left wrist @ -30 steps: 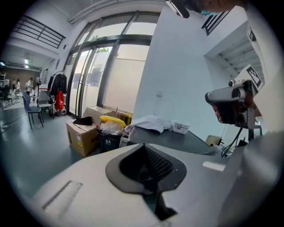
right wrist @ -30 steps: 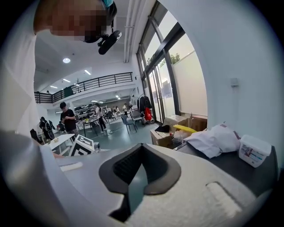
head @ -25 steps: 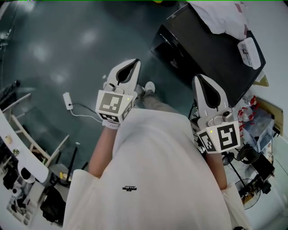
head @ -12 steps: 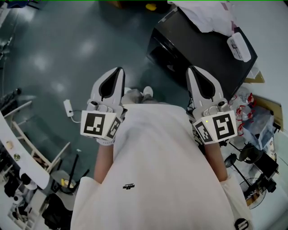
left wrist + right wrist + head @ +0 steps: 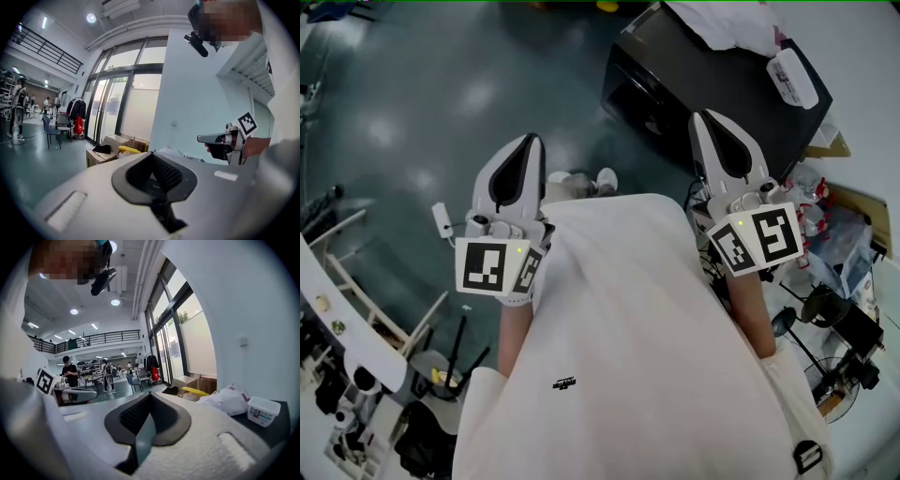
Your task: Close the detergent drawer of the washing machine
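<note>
White pwr adapter [image 5: 442,221]: head view only

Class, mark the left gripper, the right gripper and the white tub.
left gripper [image 5: 528,143]: head view, tip of jaws.
right gripper [image 5: 703,120]: head view, tip of jaws.
white tub [image 5: 792,80]: head view, its lid.

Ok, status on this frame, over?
Left gripper and right gripper shut, empty, held out front. Detergent drawer not in view. Black box-shaped cabinet ahead right, untouched; dark glossy floor between.

The left tool [image 5: 525,145] has swung leftward, back toward the person [image 5: 628,328].
</note>
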Available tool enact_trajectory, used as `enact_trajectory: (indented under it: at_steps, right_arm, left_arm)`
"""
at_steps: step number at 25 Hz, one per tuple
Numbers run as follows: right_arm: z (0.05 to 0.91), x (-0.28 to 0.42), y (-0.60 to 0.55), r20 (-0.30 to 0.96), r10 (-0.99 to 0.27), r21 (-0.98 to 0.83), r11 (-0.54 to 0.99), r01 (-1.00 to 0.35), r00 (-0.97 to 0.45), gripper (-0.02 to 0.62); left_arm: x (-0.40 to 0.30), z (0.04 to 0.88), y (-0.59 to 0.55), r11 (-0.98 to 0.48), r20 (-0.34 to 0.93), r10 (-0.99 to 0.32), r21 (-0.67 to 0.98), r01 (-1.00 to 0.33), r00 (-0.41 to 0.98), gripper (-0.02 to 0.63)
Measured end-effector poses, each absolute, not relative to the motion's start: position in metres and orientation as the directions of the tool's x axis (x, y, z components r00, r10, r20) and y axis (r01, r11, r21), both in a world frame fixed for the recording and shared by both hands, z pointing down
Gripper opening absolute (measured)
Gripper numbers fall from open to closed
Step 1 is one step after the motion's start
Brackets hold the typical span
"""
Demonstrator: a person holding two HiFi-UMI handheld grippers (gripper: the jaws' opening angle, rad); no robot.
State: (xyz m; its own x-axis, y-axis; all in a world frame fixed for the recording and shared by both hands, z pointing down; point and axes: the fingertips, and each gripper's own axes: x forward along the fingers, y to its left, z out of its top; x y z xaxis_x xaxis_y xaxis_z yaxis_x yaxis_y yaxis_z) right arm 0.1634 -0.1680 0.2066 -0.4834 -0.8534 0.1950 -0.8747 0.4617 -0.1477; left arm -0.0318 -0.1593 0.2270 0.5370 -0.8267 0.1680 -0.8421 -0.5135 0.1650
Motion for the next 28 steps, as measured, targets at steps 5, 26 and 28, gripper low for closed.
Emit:
enact_trajectory:
  at_steps: [5, 26, 28]
  right_arm:
    - [0.192, 0.185, -0.171, 0.180, -0.882, -0.127, 0.418, -0.900, -0.435, 0.002]
    - [0.140, 0.222, -0.178, 0.131, -0.894, 0.019, 0.435, -0.900, -0.429, 0.001]
    - [0.140, 0.223, -0.177, 0.130, -0.893, 0.018, 0.437, -0.899, -0.432, 0.002]
  left_arm:
    - [-0.031, 0.220, -0.153, -0.525, 0.144, -0.825, 0.161, -0.836, 0.546, 0.018]
    - [-0.003, 0.197, -0.158, -0.572, 0.097, -0.803, 0.151, -0.806, 0.588, 0.018]
    - [0.001, 0.195, -0.159, -0.577, 0.097, -0.800, 0.150, -0.803, 0.592, 0.018]
